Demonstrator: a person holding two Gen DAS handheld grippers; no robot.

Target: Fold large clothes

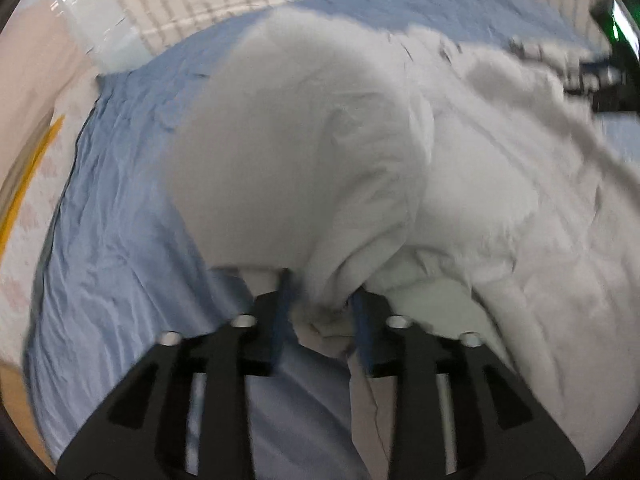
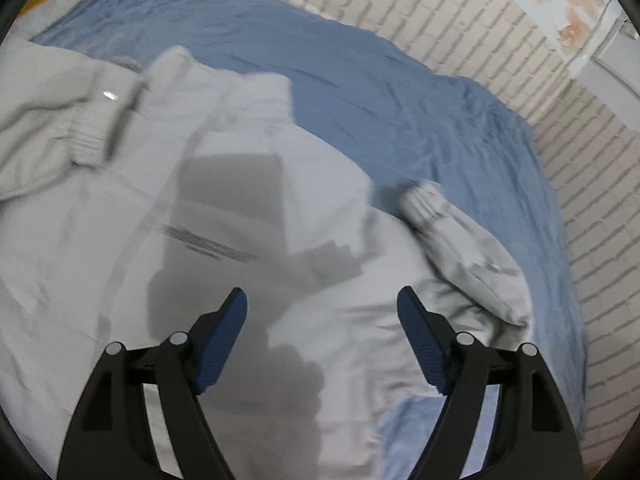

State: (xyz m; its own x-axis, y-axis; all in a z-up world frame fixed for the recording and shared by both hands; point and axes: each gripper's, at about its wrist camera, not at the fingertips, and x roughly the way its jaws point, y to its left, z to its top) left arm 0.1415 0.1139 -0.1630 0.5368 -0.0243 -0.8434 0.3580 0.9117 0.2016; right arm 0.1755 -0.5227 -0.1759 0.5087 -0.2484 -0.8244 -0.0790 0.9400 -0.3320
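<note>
Jacket: big pale grey puffy jacket lies spread out on the wrinkly blue bed sheet.
Left gripper: my left gripper has its blue pads pressed in on a bunch of the jacket cloth, and the cloth lifts up in a big hump in front of me.
Right gripper: my right gripper hangs over the jacket with its jaws spread wide, and it holds nothing.
Cuffs: one ribbed sleeve cuff lies near the sheet on the right side, and another ribbed cuff lies on the left.
Writing: dark blurry marks sit on the jacket front, but I cannot read them.
Wall: white brick wall stands behind the bed.
</note>
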